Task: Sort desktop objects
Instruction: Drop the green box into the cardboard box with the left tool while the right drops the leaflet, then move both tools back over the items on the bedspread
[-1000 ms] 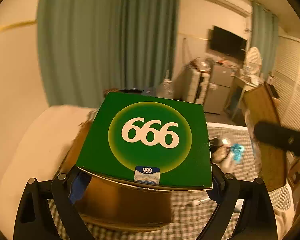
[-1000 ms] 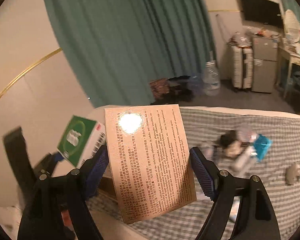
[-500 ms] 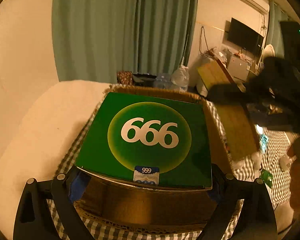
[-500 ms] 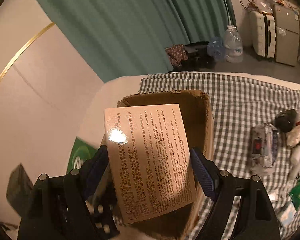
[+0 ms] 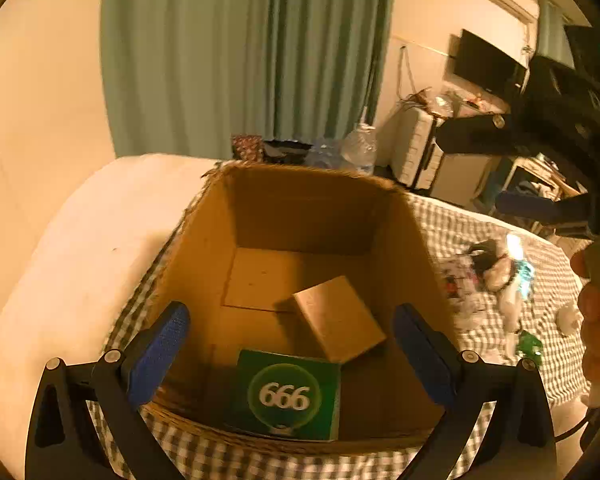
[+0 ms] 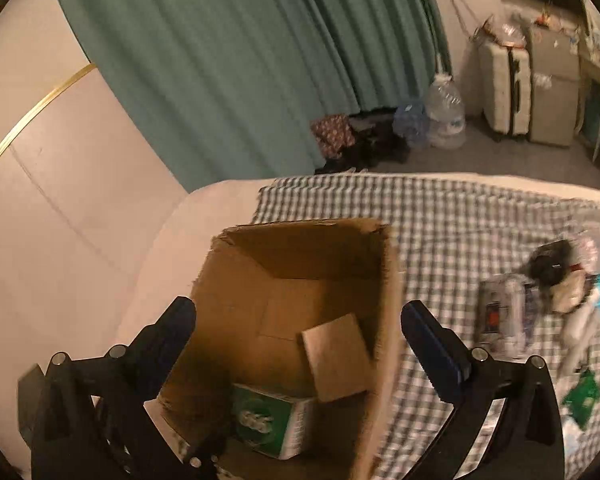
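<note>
An open cardboard carton (image 5: pixel 300 204) stands on the checked cloth. Inside it lie a green box marked 666 (image 5: pixel 288 396) near the front wall and a tan box (image 5: pixel 338 318), which leans tilted just behind it. My left gripper (image 5: pixel 290 314) hangs over the carton, its jaws opening wide with nothing between them. In the right wrist view, the same carton (image 6: pixel 300 252) holds the green box (image 6: pixel 268 420) and the tan box (image 6: pixel 336 356). My right gripper (image 6: pixel 298 310) is above them, jaws opening and empty. Its blue pad (image 5: pixel 540 208) shows at the right of the left wrist view.
A heap of small packets and bottles (image 6: pixel 560 292) lies on the checked cloth (image 6: pixel 460 216) right of the carton, with a green packet (image 6: pixel 582 396) nearer. A person's hand (image 5: pixel 596 320) is at the right edge. White padding (image 5: pixel 80 248) lies left of the carton.
The green box left my left gripper and the tan box left my right gripper; both now lie in the carton. Both grippers opened and sank toward the carton.
</note>
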Demonstrator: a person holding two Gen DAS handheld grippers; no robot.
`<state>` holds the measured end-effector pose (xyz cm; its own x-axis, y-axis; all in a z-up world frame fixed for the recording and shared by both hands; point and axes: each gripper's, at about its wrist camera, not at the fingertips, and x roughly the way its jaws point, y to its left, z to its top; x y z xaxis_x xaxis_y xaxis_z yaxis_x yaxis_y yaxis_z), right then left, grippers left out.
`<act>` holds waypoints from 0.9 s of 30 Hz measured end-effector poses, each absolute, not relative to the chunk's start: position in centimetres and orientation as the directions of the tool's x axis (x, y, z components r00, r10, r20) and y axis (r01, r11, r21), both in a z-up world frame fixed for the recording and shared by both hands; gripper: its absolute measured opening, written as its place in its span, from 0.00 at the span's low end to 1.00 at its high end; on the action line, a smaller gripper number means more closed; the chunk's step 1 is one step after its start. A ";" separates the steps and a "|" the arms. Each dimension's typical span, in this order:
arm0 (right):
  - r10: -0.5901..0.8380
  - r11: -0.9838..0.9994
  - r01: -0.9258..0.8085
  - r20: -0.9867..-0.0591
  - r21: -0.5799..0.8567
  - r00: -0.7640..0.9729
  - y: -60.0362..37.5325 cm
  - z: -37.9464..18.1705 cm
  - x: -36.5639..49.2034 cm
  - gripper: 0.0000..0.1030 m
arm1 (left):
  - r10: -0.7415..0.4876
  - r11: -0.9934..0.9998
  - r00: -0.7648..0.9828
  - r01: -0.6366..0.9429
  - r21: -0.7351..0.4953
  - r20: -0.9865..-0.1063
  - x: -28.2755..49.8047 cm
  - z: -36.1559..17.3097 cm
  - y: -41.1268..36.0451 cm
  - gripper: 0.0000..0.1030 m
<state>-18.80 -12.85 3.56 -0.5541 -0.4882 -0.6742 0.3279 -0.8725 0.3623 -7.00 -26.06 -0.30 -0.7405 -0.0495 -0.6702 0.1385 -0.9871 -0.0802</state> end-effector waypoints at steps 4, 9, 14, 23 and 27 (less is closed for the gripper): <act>-0.451 -0.893 0.298 -0.662 0.338 -0.599 -8.7 5.2 -16.7 1.00 | 0.000 -0.991 -0.758 0.086 -0.099 -0.652 -6.3 1.6 -22.3 1.00; -0.363 -0.932 0.238 -0.655 0.274 -0.663 -2.1 6.2 -14.1 1.00 | 0.057 -0.996 -0.781 0.001 -0.093 -0.622 -5.1 4.0 -16.0 1.00; -0.248 -0.967 0.142 -0.657 0.211 -0.712 5.6 5.9 -11.3 1.00 | 0.134 -0.991 -0.779 -0.091 -0.101 -0.613 -4.8 4.3 -9.2 1.00; -0.058 -0.985 -0.065 -0.661 0.160 -0.748 19.2 3.4 -8.5 1.00 | 0.154 -0.988 -0.729 -0.125 -0.091 -0.667 -7.5 0.7 -0.6 1.00; 0.049 -0.966 -0.208 -0.681 0.153 -0.730 25.0 1.2 -9.0 1.00 | 0.131 -0.991 -0.708 -0.108 -0.077 -0.694 -10.0 -1.4 0.6 1.00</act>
